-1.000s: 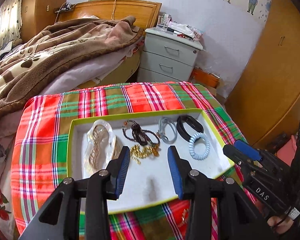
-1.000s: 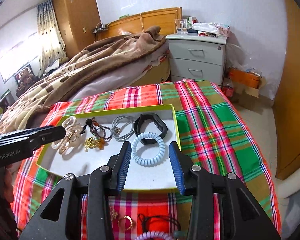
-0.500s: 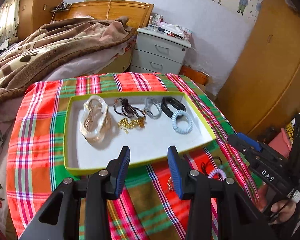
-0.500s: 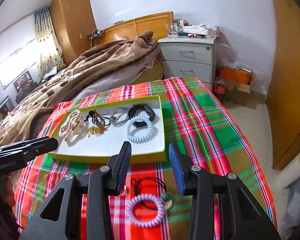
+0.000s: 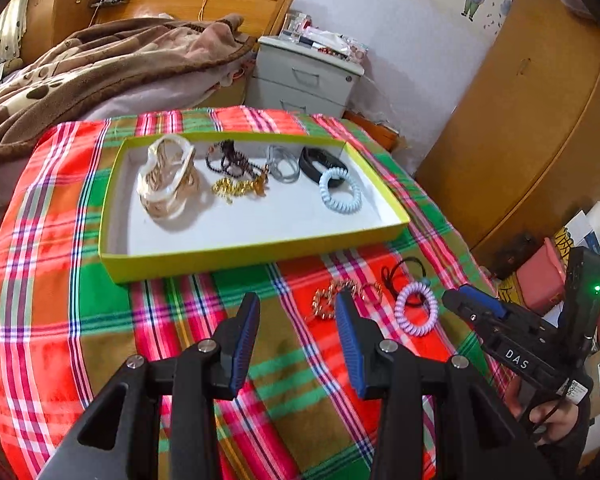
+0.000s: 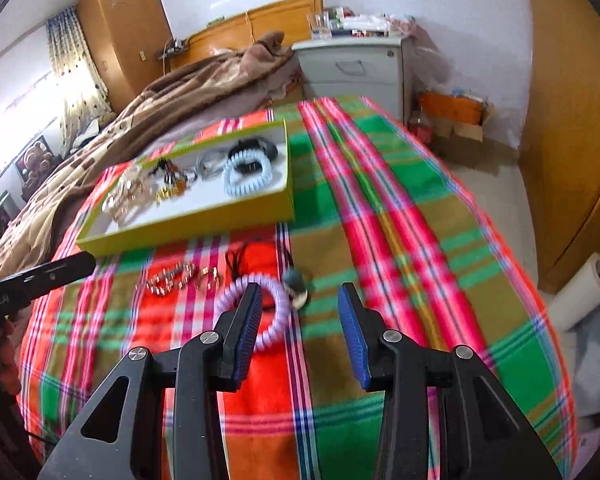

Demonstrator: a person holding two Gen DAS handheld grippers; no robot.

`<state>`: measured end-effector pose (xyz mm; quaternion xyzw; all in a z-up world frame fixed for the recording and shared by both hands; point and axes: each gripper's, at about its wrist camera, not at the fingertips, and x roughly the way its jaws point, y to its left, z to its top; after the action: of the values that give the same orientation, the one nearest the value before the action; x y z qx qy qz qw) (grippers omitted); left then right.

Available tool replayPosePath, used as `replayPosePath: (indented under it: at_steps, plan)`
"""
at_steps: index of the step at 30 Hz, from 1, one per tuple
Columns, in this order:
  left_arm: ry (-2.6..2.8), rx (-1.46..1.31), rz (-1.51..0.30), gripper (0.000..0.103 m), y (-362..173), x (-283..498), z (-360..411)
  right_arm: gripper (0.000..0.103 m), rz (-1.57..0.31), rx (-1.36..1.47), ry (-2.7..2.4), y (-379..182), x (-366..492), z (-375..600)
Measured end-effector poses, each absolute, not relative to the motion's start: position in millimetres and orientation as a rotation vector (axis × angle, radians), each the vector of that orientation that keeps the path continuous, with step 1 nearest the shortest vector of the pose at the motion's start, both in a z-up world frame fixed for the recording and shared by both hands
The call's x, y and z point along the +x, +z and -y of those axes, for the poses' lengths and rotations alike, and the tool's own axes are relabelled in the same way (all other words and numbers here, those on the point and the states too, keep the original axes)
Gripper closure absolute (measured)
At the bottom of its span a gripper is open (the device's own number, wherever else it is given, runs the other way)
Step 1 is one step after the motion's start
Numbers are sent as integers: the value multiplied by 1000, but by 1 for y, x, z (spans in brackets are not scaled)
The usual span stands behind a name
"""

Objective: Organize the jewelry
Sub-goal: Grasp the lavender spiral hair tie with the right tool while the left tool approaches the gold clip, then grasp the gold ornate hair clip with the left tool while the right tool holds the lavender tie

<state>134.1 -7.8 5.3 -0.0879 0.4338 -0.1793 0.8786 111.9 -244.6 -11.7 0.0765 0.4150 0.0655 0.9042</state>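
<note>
Your right gripper (image 6: 296, 332) stands with its blue pads wide apart and nothing between them; your left gripper (image 5: 296, 336) is just as wide and just as empty, hovering over bare cloth. Neither touches anything.

In the right wrist view, the lilac coiled hair tie (image 6: 256, 312) lies at about eleven o'clock from the right tongs, partly hidden behind the left pad (image 6: 246, 332), so it sits beside the opening, not inside it. Judging from that, the lilac tie is the natural next pick. Shift the tongs towards ten o'clock until one side of the coil lies between the pads, come down until the tips nearly meet the red-and-green plaid cloth (image 6: 400, 240), then close on a single strand of the ring, not across its whole width. Lift straight up, since the thin black cord with a grey bead (image 6: 296, 280) touches the tie at one o'clock and may snag.

Further out, at eleven o'clock, lie the gold link chain (image 6: 172, 278) and a small gold ring (image 6: 208, 276). Beyond them sits the shallow yellow-green box with a white floor (image 6: 180, 232), already holding a pale blue coiled tie (image 6: 246, 178) and other pieces. Its near floor looks free, so carry the lilac tie there and release low.
</note>
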Motion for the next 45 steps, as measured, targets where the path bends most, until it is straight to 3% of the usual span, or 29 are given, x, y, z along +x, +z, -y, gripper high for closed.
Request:
replayPosePath:
  at_steps: [15,17,18,24,45]
  plan:
    - [-376,-190,-918,62,-1,130,3,63,-908,146,128,-25,121,226]
    - [-377,-191,-918,62,-2,130,2,68,-909,137,121,-26,120,224]
    - [-375,-192,-919,62,-2,130,2,77,-908,132,117,-26,120,224]
    - [-373,-189,-927,62,-3,132,1,91,-910,128,113,-27,118,226]
    - [-457,-23,-983,57,-17,152,52,93,-839,197,108,-9,100,263]
